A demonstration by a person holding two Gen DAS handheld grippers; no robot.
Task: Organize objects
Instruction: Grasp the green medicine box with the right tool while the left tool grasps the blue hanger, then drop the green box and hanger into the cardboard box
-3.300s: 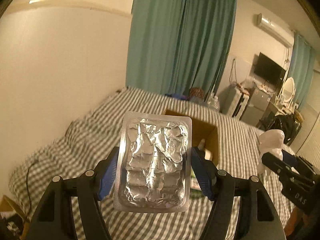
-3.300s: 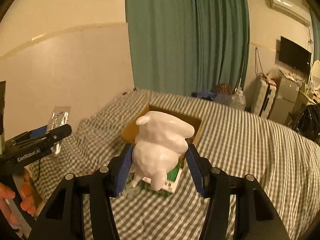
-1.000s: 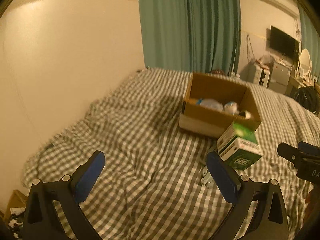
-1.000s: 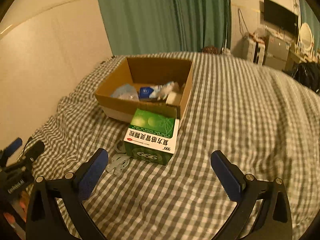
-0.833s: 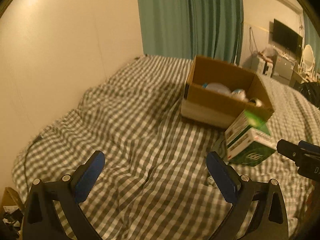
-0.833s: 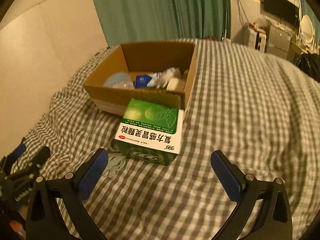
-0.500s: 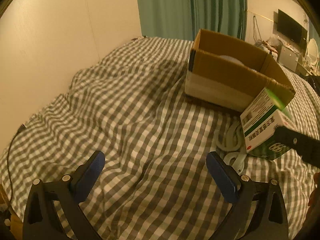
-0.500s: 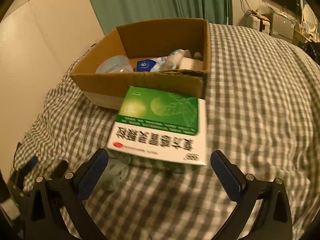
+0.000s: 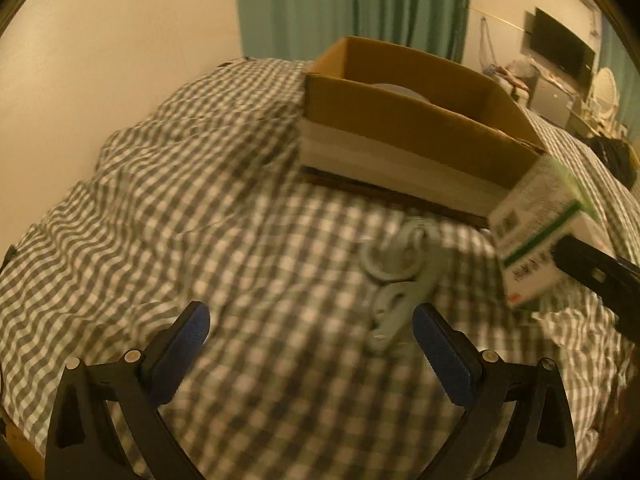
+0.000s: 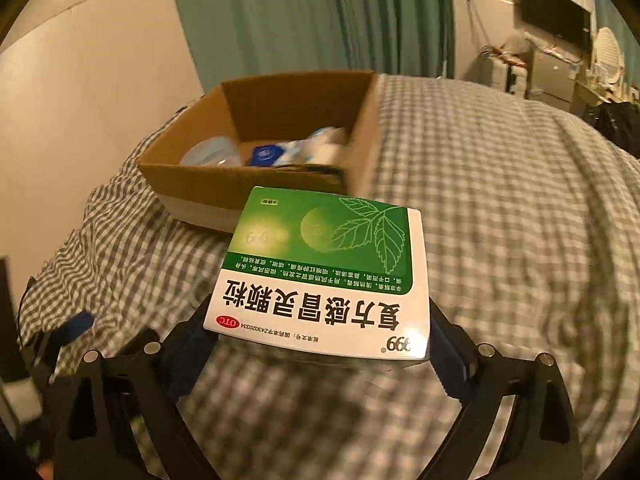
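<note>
Reaching for two things on the bed

Right claw (image 10: 318,344) straddles the medicine box (image 10: 324,276) at lower centre, contact unclear; left claw (image 9: 308,334) stands wide near grey clips (image 9: 400,276), likely bound for the cardboard box (image 10: 264,148).

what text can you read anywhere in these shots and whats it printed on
All legible text is on the green and white medicine box, printed upside down in the right wrist view:
"复方感冒灵颗粒" in large black characters on the white band
"OTC" in a red oval
"999" at the corner
"国药准字Z43020334" in small print
Row of small white characters on the green band: too small to read
Box side print in the left wrist view: blurred, unreadable
Cardboard box: no text visible
</note>
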